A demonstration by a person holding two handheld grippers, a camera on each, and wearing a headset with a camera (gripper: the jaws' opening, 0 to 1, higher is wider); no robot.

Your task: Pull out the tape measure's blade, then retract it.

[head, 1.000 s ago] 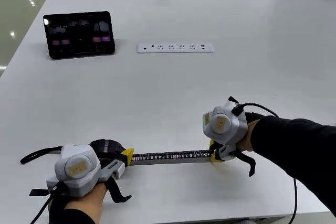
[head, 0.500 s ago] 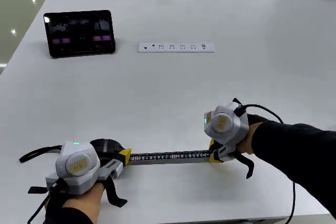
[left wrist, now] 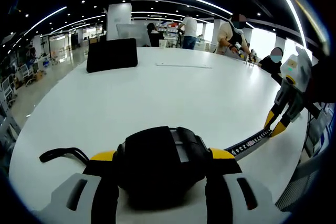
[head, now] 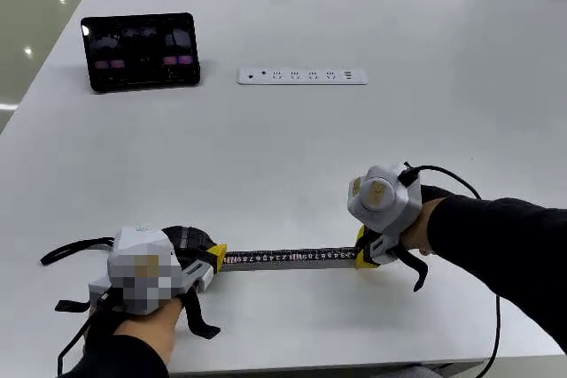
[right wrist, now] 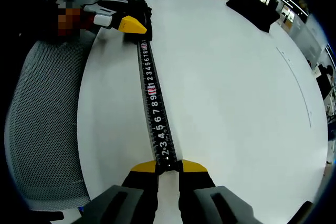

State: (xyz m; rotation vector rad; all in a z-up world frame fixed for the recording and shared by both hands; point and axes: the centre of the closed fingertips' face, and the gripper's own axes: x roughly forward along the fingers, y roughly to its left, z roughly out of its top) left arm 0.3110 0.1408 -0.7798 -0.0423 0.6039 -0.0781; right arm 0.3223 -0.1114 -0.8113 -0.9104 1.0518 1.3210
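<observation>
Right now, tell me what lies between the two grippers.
The tape measure's blade, pulled out along the table, spans from the left gripper to the right gripper; the head view shows it.

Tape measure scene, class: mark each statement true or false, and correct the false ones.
1. The blade is pulled out, stretching from the case to the right gripper. True.
2. The right gripper's jaws stand open, clear of the blade. False: they are shut on the blade's end.
3. The left gripper grips the case between its jaws. True.
4. The power strip lies under the blade. False: it lies farther across the table, to the right of the tablet in the head view.
</observation>
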